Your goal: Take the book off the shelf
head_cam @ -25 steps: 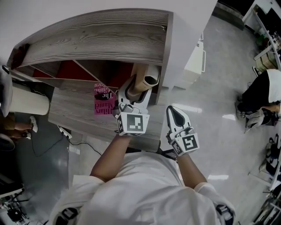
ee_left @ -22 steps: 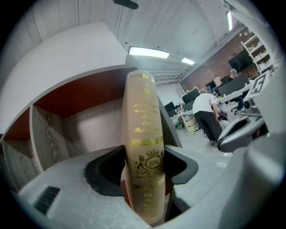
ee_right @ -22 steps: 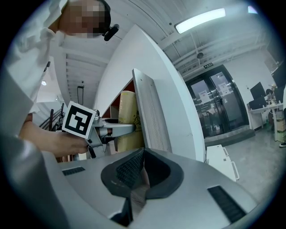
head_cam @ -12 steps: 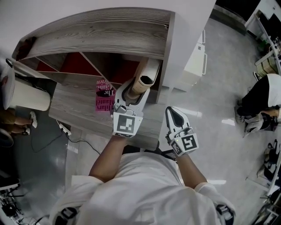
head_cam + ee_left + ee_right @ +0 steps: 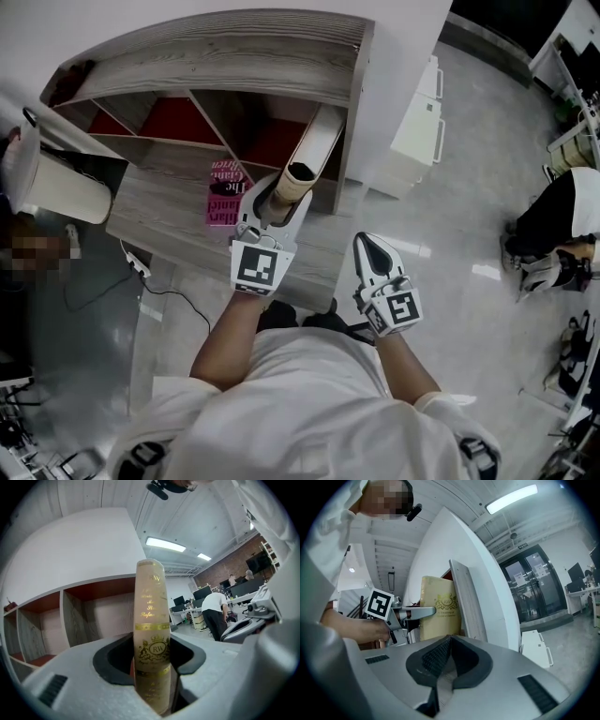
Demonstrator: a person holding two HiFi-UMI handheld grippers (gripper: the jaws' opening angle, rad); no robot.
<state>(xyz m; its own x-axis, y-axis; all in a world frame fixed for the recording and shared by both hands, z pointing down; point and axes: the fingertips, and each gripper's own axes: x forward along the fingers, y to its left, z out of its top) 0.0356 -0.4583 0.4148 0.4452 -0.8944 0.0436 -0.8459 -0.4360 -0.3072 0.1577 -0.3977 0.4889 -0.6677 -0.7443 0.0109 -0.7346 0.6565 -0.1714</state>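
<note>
Book (image 5: 151, 620), cream with gilt lettering and an "RW" crest on the spine, upright between the jaws of the left hand-held gripper (image 5: 274, 200). Gripped low on the spine, pads pressed to both covers, by jaws just now closing further with the book between them. In the head view, a long pale slab slanting out of the shelf (image 5: 216, 70). Far end at the mouth of the shelf's rightmost compartment, just beside the shelf's right side wall. Near end out in front of the shelf. Impossible to tell whether wholly clear of the shelf.

Right hand-held gripper (image 5: 369, 242) in front of the shelf's right end, past its side wall and apart from the book. Jaws together, pads meeting, nothing between them. Pointed level toward the shelf, with the book's cover and the shelf's side wall in its own view.

Pink book (image 5: 223, 199) flat at the foot of the shelf, on the wooden tabletop (image 5: 159, 225), below the compartment left of the rightmost one, title upward. Red back panels in the shelf's open compartments. White cabinet (image 5: 417, 131) just right of the shelf, against the same wall. Person in a white top and dark trousers (image 5: 215, 616), bent over, well beyond the shelf's right side in the left gripper view.
</note>
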